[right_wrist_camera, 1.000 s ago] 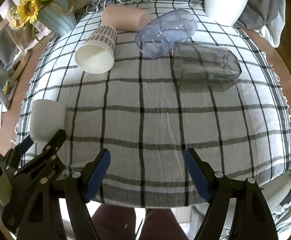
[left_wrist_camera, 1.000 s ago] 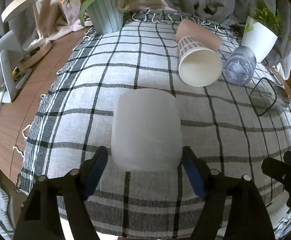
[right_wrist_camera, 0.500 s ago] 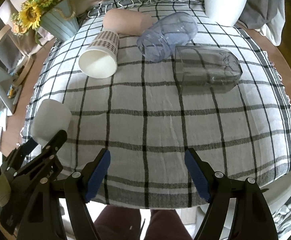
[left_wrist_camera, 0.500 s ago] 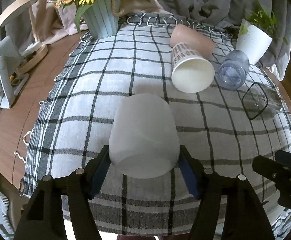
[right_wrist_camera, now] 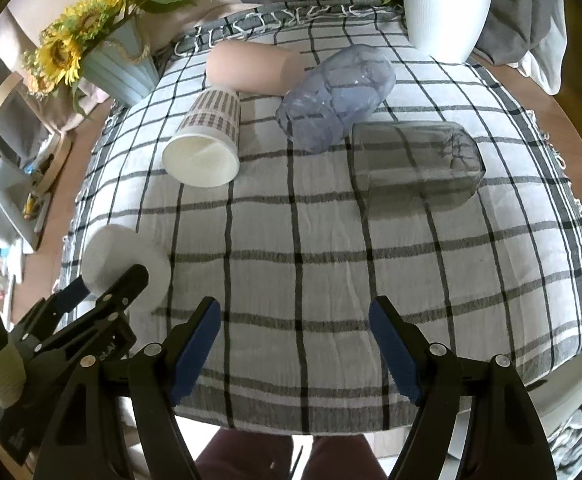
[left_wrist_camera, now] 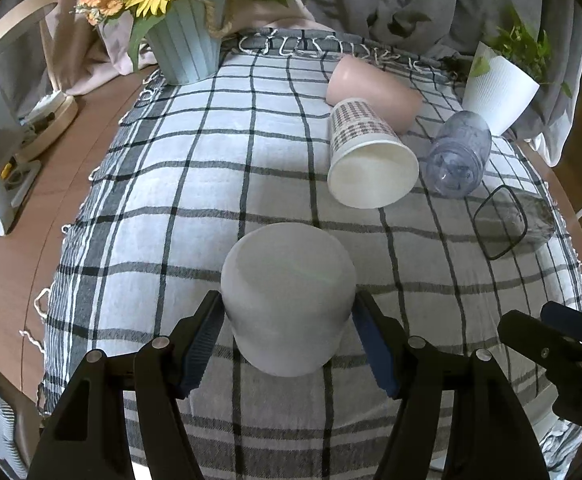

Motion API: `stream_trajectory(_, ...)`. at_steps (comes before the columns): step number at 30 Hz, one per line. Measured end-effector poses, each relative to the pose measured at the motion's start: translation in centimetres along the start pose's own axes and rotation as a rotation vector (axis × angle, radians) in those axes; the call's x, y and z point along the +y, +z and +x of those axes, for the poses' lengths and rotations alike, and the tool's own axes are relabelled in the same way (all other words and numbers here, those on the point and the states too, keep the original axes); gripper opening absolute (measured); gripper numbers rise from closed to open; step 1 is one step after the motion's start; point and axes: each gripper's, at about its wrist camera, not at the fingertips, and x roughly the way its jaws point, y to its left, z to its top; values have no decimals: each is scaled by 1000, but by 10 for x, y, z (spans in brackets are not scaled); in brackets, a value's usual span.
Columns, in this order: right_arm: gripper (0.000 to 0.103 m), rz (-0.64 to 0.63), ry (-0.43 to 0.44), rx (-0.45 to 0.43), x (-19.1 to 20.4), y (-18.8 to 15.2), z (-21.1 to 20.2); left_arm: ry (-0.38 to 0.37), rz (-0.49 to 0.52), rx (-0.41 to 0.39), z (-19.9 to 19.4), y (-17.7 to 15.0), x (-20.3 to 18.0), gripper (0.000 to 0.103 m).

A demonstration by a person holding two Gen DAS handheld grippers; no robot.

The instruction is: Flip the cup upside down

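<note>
A frosted white cup (left_wrist_camera: 287, 296) sits between my left gripper's (left_wrist_camera: 287, 338) blue pads, its closed base tilted up and toward the far side. The left gripper is shut on the cup and holds it over the checked cloth (left_wrist_camera: 195, 184). The cup also shows at the left of the right wrist view (right_wrist_camera: 125, 262), gripped by the left gripper's black fingers (right_wrist_camera: 119, 284). My right gripper (right_wrist_camera: 295, 344) is open and empty above the cloth's near edge.
Several cups lie on their sides at the back: a patterned paper cup (left_wrist_camera: 365, 160), a pink cup (left_wrist_camera: 371, 90), a clear bluish cup (left_wrist_camera: 457, 158) and a dark clear cup (right_wrist_camera: 415, 168). A sunflower vase (left_wrist_camera: 185, 46) and a white plant pot (left_wrist_camera: 499, 90) stand behind them.
My left gripper has closed on the white cup, lifted it and tipped its base upward. The right gripper has stayed open and barely moved.
</note>
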Motion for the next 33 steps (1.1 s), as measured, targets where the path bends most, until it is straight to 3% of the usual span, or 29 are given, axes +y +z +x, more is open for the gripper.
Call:
stream_trajectory(19, 77, 13, 13, 17, -5, 1, 6, -15, -9, 51, 1, -12, 0, 66)
stream_trajectory(24, 77, 11, 21, 16, -6, 1, 4, -21, -17, 26, -4, -12, -1, 84)
stream_trajectory(27, 83, 11, 18, 4, -8, -1, 1, -19, -23, 7, -7, -14, -2, 86)
stream_trajectory(33, 87, 12, -5, -38, -13, -5, -11, -6, -42, -35, -22, -21, -2, 92)
